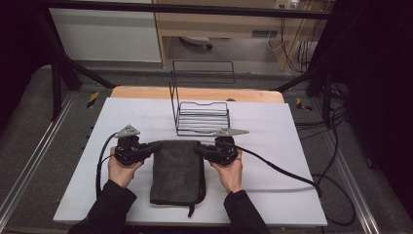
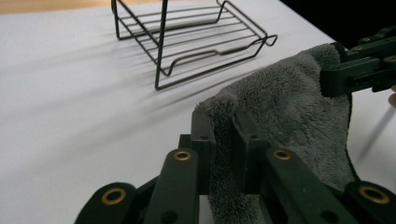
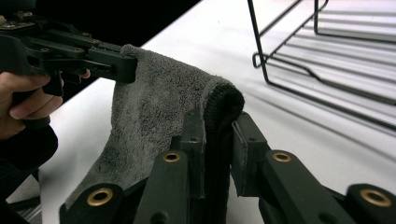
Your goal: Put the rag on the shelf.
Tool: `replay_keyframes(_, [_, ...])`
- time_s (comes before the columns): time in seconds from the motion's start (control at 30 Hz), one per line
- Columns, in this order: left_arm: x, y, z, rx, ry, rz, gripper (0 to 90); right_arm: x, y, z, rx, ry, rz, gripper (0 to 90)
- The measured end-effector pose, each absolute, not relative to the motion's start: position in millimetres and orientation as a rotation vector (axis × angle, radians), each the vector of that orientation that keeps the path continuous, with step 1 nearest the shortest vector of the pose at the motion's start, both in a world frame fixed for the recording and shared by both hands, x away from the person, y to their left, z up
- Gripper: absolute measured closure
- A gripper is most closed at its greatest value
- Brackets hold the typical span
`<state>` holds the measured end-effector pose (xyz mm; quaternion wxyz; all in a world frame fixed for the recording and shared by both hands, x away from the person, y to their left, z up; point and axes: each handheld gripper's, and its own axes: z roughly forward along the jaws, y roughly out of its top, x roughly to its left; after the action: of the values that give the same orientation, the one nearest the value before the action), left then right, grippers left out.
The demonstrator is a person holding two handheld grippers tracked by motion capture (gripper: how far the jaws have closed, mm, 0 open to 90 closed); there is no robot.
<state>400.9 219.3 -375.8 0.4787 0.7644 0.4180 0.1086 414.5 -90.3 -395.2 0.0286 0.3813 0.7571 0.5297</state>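
towel: grey terry towel is lying folded on the white table, long axis running toward the person, far edge lifting off the surface; a dark strap or loop is trailing from its near right corner, too small to identify.
left gripper: left gripper is pinching the towel's far left corner, jaws narrow with cloth bunching between them in the left gripper view.
right gripper: right gripper is clamping the far right corner, jaws narrow on the dark hemmed edge.
hidden: towel's underside and the pad contact are sitting behind cloth.
rack: black wire rack is standing just beyond the towel, apart from it.
cut off: forearms are leaving the bottom edge in the high view.
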Motion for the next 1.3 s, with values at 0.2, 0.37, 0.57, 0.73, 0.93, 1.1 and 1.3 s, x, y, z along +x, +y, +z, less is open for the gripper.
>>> replay_keyframes(0.2, [391.4,215.1,-361.8,1.831,0.984,0.281,80.1,405.1,-97.6,-380.6,1.123,2.275,1.673,78.0])
replay_keyframes(0.37, [383.5,211.6,-351.8,1.813,0.957,0.313,80.1,397.0,-100.2,-368.0,1.064,2.244,1.664,78.0])
replay_keyframes(0.57, [373.1,208.6,-337.7,1.774,0.91,0.352,80.1,387.6,-104.2,-351.7,1.006,2.188,1.67,78.1])
replay_keyframes(0.73, [367.8,205.9,-327.2,1.75,0.879,0.374,80.1,382.1,-107.6,-339.6,0.963,2.154,1.675,78.1])
replay_keyframes(0.93, [365.5,203.2,-317.9,1.728,0.854,0.394,80.1,375.9,-110.2,-326.0,0.919,2.115,1.668,78.2])
replay_keyframes(1.1, [365.2,199.7,-304.8,1.702,0.819,0.416,80.0,373.2,-114.1,-313.5,0.891,2.076,1.683,78.2])
replay_keyframes(1.3, [366.4,196.8,-296.1,1.666,0.8,0.425,80.0,370.5,-118.3,-300.2,0.866,2.026,1.698,78.2])
